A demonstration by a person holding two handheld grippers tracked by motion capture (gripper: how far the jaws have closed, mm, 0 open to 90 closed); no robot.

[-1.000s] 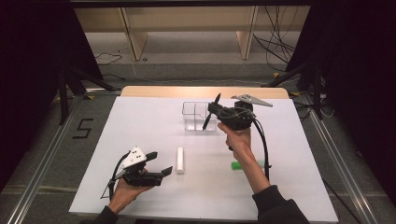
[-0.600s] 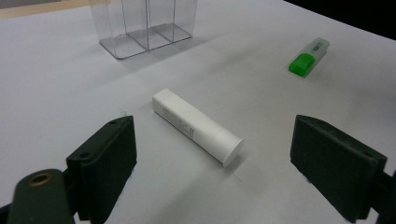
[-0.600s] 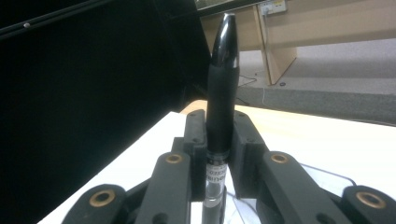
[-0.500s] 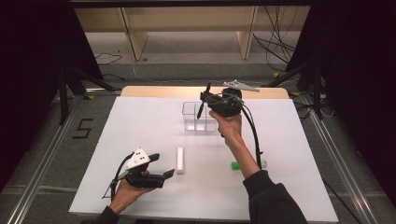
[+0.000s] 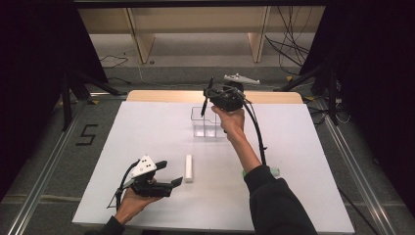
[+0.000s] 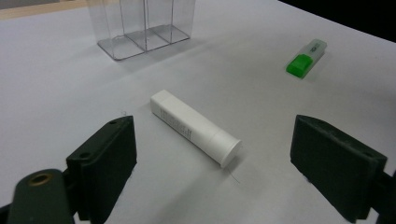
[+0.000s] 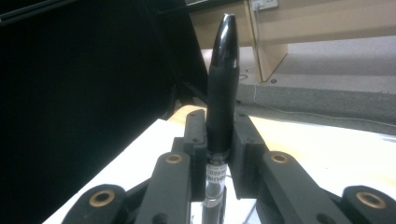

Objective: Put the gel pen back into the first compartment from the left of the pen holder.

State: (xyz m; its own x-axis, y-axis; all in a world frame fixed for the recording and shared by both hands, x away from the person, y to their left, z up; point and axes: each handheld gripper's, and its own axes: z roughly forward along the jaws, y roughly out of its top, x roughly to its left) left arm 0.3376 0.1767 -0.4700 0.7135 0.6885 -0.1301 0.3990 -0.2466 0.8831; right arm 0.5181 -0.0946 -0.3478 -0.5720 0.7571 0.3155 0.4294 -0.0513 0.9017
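1. In the high view, the clear plastic three-compartment box [image 5: 205, 122] stands on the white table [image 5: 147, 132] just above the frame's centre.
2. The right tongs [image 5: 208, 98] hang over the box's upper edge, clamped on the black pen [image 5: 207, 94], which tilts upward.
3. The white cylindrical tube [image 5: 188, 168] lies below the box, lower centre.
4. The left tongs [image 5: 169, 174], spread apart, rest just left of the tube.
5. The green-capped marker [image 5: 272, 171] lies right of the tube, partly behind the sleeve [image 5: 274, 200].

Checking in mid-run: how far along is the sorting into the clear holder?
Nothing shows in the clear holder yet. In hand: the right gripper clamps a black pen above it. Left: the white tube between the open left gripper jaws, and the green marker.
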